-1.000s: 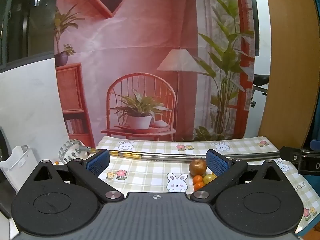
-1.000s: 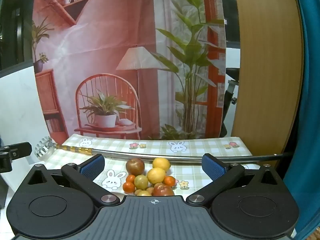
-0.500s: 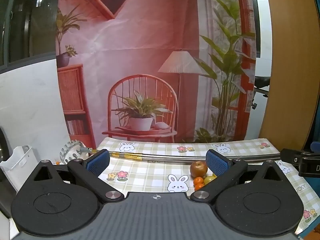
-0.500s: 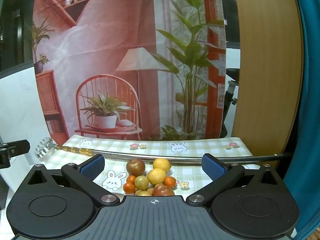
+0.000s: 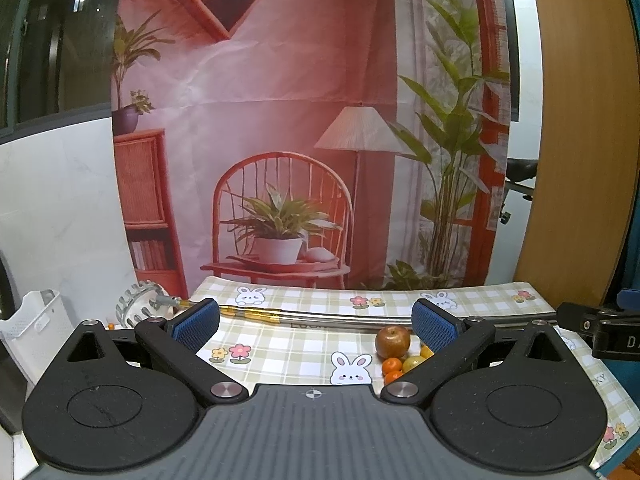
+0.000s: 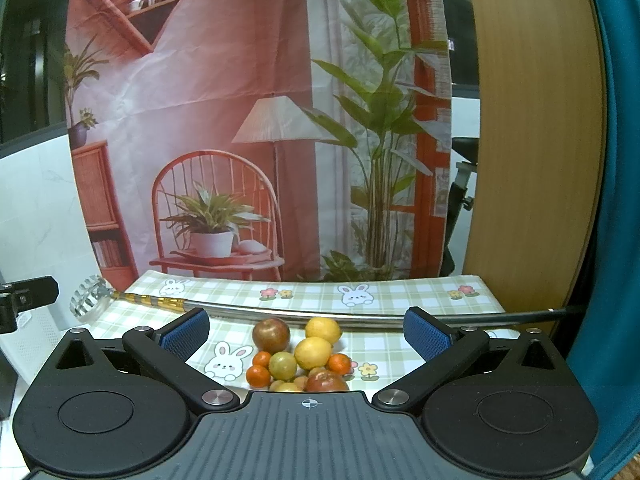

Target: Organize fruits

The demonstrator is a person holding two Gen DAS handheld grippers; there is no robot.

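Small heap of mixed round fruits (image 6: 298, 356), reddish-brown, yellow and orange, sitting dead ahead of the right tool (image 6: 306, 330) on the checked bunny-print desk (image 6: 400, 292). Off to the right of the left tool (image 5: 316, 326), so right's nearer. Both tools wide open, gripping nothing. Long steel rod (image 6: 320, 314) lying crosswise just behind the heap; bare cloth to the left.

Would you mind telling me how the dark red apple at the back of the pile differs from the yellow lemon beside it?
In the right wrist view, the apple is dark reddish-brown, while the lemon is bright yellow. The apple is round with a dimple on top; the lemon is oval, tapering at one end. The apple sits at the pile's back left, the lemon at its back right. Both rest on the checked tablecloth in front of the metal rod.
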